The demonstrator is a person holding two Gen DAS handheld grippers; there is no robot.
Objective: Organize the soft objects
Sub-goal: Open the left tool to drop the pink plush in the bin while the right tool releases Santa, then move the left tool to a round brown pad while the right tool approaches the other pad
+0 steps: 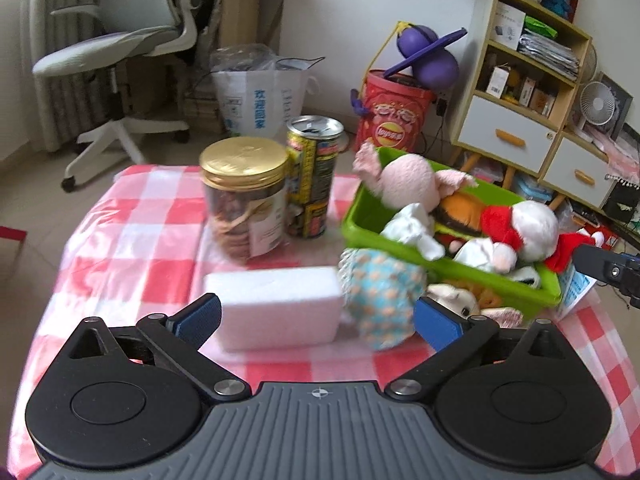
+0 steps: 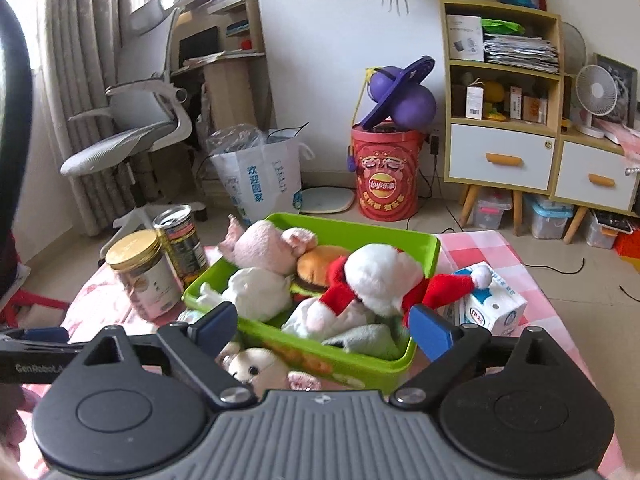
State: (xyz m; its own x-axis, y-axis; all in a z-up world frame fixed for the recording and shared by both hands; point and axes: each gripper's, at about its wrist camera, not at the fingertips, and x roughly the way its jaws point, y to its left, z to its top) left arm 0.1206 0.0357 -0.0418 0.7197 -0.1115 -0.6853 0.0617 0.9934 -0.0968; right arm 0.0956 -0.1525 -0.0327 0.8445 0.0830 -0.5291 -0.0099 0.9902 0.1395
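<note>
Sorting the soft things into the bin is well along, as I read it, and I am between picks. On the checked surface (image 1: 132,240) the green bin (image 2: 420,246) stands toward the far right corner, already heaped: a pink plush (image 2: 266,246), a burger-shaped plush (image 2: 320,264), a white plush with red scarf and hat (image 2: 380,276), a white cloth toy (image 2: 260,292) and something pale green (image 2: 368,342) at the near wall.

Outside the bin, against its near wall, lie a beige plush (image 2: 256,368) and a blue dotted soft toy (image 1: 380,300). Just left of the dotted toy, touching or nearly so, sits a white foam block (image 1: 280,312). These three look like what is left to put away.

Hard goods stay out, in my judgement: the gold-lidded cookie jar (image 1: 244,200) and the can (image 1: 312,176) toward the far edge, and the tissue pack (image 2: 490,300) by the bin's right side.

My left tool (image 1: 316,316) stands at its widest with nothing gripped; the foam block and dotted toy lie ahead between its spread fingers, untouched. My right tool (image 2: 324,326) is also wide and empty, hovering over the bin's near wall.

Next I would lower the left tool over the foam block or the dotted toy, close gently, since both will squash, then lift clear of the bin's rim. The heap is high, so a drop may roll off.
</note>
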